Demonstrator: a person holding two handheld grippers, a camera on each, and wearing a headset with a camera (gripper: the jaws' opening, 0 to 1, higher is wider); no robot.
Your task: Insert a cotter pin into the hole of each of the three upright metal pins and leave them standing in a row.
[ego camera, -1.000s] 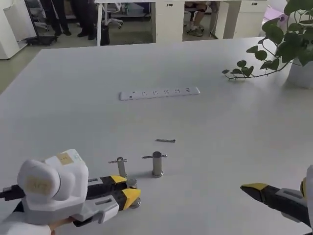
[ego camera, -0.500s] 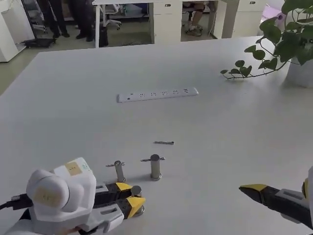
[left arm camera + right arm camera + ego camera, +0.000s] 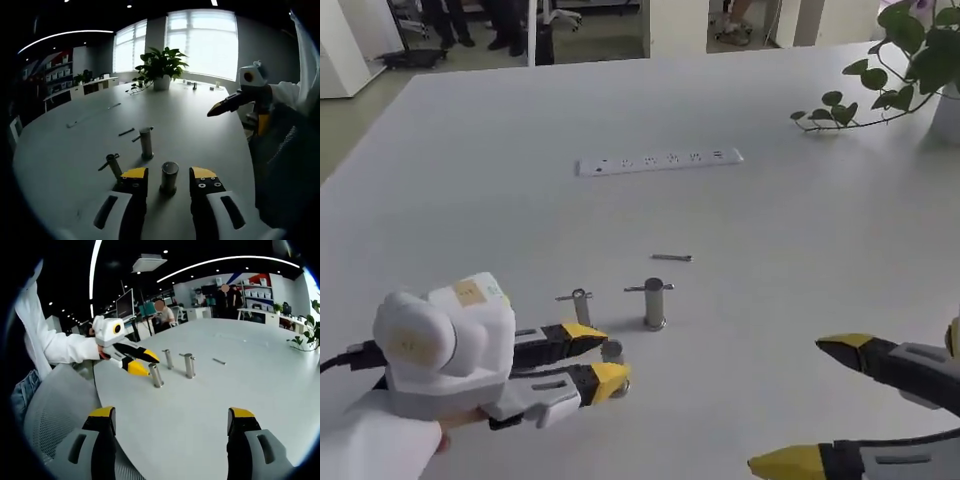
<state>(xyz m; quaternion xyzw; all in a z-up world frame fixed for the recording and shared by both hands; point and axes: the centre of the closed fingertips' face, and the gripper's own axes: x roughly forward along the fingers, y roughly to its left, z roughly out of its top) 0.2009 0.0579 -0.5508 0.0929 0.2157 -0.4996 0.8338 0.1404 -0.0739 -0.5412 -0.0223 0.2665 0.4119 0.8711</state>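
1. Workbench close-up: the left gripper (image 3: 610,358) has its yellow-tipped jaws parted on either side of a bare metal pin (image 3: 612,352), which stands upright on the white table (image 3: 470,200). The left gripper view shows a sliver of gap on each side of the pin.
2. Just beyond it, a slim pin (image 3: 582,308) and a thick pin (image 3: 655,305) stand upright near each other, with a fitted cotter pin (image 3: 638,289) crossing the top of each.
3. A loose cotter pin (image 3: 672,258) lies flat on the table beyond the thick pin, not touching it.
4. The right gripper (image 3: 795,405) hangs low at the near right, well apart from the pins, its jaws spread wide with nothing between them.
5. A power strip (image 3: 660,160) lies farther back, and a potted plant (image 3: 910,60) trails over the far right corner.
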